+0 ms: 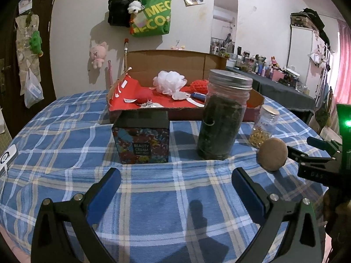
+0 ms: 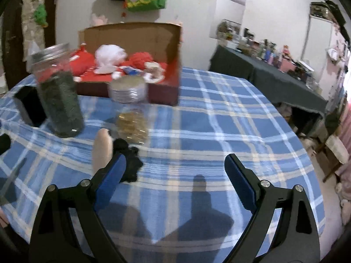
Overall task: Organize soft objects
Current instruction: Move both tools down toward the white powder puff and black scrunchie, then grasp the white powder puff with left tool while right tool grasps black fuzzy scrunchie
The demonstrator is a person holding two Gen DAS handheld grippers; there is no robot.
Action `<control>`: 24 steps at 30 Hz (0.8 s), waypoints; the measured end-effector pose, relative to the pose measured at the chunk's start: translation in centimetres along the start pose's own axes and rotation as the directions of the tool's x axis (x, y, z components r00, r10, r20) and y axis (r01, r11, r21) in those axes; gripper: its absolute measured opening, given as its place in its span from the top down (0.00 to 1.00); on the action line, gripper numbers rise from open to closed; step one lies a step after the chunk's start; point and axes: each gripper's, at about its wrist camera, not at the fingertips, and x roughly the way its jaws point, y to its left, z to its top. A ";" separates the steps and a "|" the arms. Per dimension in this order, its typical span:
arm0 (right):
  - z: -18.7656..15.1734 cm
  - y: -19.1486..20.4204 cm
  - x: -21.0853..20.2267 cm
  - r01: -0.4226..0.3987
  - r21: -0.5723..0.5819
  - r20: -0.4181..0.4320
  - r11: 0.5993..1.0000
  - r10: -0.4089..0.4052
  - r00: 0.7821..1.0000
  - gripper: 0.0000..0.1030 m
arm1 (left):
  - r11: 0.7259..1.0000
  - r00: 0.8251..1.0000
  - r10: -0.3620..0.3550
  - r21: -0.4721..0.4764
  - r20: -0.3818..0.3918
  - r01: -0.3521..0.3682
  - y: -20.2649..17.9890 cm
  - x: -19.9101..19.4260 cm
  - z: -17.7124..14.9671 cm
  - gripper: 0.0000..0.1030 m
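Both hand-held grippers agape, left [image 1: 175,184], right [image 2: 175,171], tan puff [image 1: 272,154] between

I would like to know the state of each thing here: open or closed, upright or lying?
Left gripper: open, empty.
Right gripper: open, empty.
Cardboard box: open.
Tall jar: upright, lid on.
Small jar: upright, lid on.
Round puff: standing on edge.

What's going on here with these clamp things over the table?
A person is sorting soft things into the cardboard box, which already holds a white bath pouf and red knitted pieces. Both the left gripper and the right gripper are open and empty. A round tan puff stands on the checked tablecloth near the tall jar.
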 end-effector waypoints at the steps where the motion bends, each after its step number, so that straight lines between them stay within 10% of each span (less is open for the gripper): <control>1: 0.1 0.5 -0.3 -0.042 -0.009 0.008 0.999 0.042 0.999 0.11 | 1.000 1.000 0.003 -0.001 0.001 -0.003 0.1 0.0 0.0 0.00; 14: 0.1 -1.7 0.3 -0.231 0.012 -0.041 0.973 0.232 0.972 0.11 | 0.995 0.995 -0.083 0.049 -0.057 0.086 -2.3 1.3 0.9 0.00; 24: 1.5 -2.6 2.9 -0.501 -0.024 -0.140 0.865 0.493 0.859 0.24 | 0.958 0.955 -0.236 0.122 -0.181 0.260 -7.7 4.3 1.5 0.02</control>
